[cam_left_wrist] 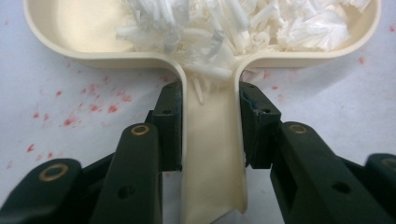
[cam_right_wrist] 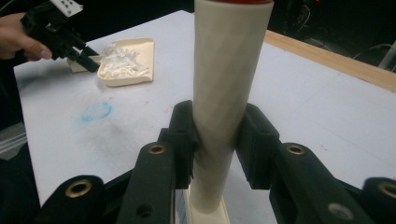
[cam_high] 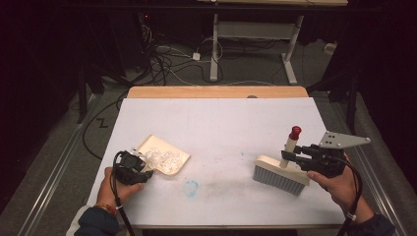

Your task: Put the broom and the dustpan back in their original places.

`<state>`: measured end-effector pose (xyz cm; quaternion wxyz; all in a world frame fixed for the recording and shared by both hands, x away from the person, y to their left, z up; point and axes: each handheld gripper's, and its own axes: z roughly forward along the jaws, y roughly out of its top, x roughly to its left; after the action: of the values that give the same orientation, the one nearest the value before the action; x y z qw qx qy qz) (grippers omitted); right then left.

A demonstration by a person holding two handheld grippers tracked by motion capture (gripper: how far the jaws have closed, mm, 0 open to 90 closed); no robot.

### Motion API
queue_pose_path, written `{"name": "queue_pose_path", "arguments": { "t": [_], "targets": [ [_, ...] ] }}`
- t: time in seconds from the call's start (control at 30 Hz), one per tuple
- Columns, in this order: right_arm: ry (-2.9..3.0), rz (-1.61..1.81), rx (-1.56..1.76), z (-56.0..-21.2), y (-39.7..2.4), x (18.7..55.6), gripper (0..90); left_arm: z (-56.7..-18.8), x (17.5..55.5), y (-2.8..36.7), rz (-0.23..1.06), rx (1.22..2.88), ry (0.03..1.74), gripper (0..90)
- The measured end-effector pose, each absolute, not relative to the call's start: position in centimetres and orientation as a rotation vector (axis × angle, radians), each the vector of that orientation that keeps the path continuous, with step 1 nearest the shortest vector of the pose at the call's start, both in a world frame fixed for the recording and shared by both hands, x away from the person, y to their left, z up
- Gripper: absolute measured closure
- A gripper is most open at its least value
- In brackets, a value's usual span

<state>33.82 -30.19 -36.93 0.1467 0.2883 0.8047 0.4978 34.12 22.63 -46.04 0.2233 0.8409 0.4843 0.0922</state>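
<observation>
**A:** While the left tongs [cam_high: 142,169] pinch the dustpan [cam_high: 164,155] by its handle, which step would you say is in hand?

**B:** The sweeping looks finished to me. White paper shreds [cam_left_wrist: 233,23] are heaped inside the pan, which rests on the worktop [cam_high: 221,123] at about eight o'clock. The left gripper view has both pads pressed against the sides of the cream handle, so that grip is closed tight on it.

**A:** And the other side?

**B:** The right tongs [cam_high: 290,156] are clamped on the upright stem of the brush [cam_high: 280,174], just below its red cap. Its bristles rest on the worktop at roughly four o'clock, well apart from the pan. I see no loose shreds lying between them, only a blue smudge [cam_high: 192,187] and faint red specks.

**A:** So what does the next move call for?

**B:** My guess is either setting the brush down or carrying the pan off to empty it. Lifting the pan wants a level hold, because the shreds are piled toward the handle end and a tilt back could spill them over the pads. The brush needs only a gentle release so that it stays standing.
</observation>
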Motion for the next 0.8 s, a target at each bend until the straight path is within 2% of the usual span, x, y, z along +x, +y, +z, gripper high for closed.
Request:
{"name": "queue_pose_path", "arguments": {
  "t": [0.33,0.8],
  "targets": [
    [2.329,1.361,0.934,-37.4,-29.2,38.8,65.4,-45.7,32.9,21.2,0.242,2.317,1.301,51.3],
    [2.280,1.214,1.051,-39.3,-27.0,43.1,62.6,-45.4,30.9,20.7,0.264,2.370,1.181,46.8]
  ]
}}
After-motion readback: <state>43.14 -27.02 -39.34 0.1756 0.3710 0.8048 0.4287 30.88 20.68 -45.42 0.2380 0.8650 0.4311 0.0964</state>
